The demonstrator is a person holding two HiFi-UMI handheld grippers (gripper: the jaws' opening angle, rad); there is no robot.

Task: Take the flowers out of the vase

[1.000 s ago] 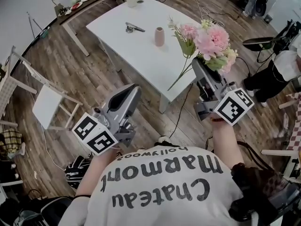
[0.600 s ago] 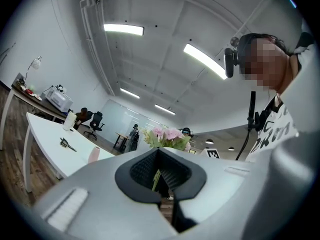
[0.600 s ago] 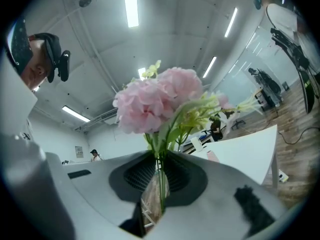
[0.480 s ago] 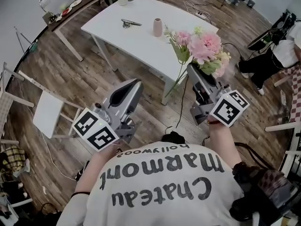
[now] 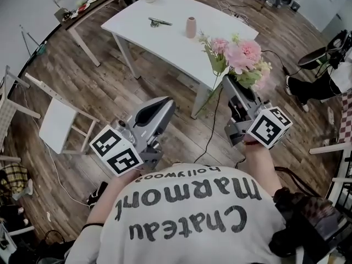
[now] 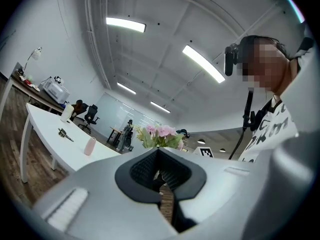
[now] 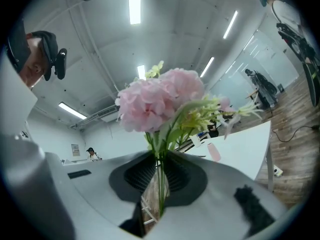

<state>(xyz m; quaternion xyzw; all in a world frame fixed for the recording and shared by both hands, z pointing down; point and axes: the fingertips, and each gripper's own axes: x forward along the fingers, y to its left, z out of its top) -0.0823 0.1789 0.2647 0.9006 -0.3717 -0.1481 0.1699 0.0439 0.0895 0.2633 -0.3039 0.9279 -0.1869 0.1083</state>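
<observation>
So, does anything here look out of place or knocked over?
Only the pink flower bouquet: it is clamped by its stems in the right gripper, out over the wood floor, off the white table. The small pink vase stands upright on that table with no flowers in it. Nothing looks spilled or broken.

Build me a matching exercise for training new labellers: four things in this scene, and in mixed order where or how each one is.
Things:
1 flowers
2 vase
3 left gripper
4 white chair

Places or states:
A on the floor
B holding nothing
C stems clamped in the right gripper
D upright on the white table

Pairs: 1-C, 2-D, 3-B, 4-A
</observation>
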